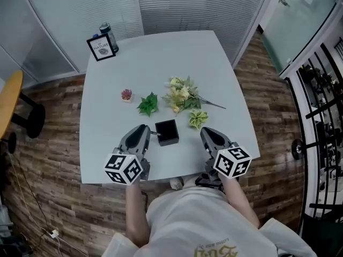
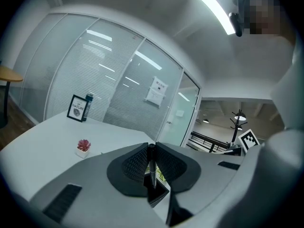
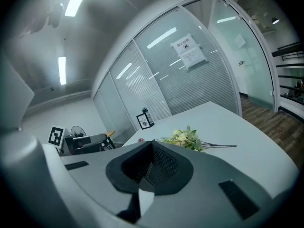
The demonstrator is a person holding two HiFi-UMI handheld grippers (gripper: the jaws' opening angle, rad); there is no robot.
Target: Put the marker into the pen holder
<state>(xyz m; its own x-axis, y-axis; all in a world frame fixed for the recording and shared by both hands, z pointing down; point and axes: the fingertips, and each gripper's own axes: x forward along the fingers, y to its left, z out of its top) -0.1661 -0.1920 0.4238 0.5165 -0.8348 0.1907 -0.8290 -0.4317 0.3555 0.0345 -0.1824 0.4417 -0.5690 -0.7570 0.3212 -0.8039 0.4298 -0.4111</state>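
Marker (image 2: 151, 171): dark and slim, pinched between the fingers (image 2: 137, 161) of the left gripper (image 1: 144, 130). In the left gripper view its long axis runs straight up and down across the pads, with the upper end at the fingertips and the lower end pointing down at the pen holder (image 2: 159, 194). In the head view only a short stub shows past the gripper tip, aimed at the left edge of the black square pen holder (image 1: 166, 132). Cannot tell if the end is inside the opening.

Left fingers: narrow gap, closed on the marker.

Right gripper (image 3: 151, 163): fingers pressed together with nothing between them, held over the counter (image 1: 225, 90) just right of the holder.

Beyond the holder lie a bunch of flowers (image 1: 182, 95), a green sprig (image 1: 148, 104) and a small pink plant (image 1: 126, 95).
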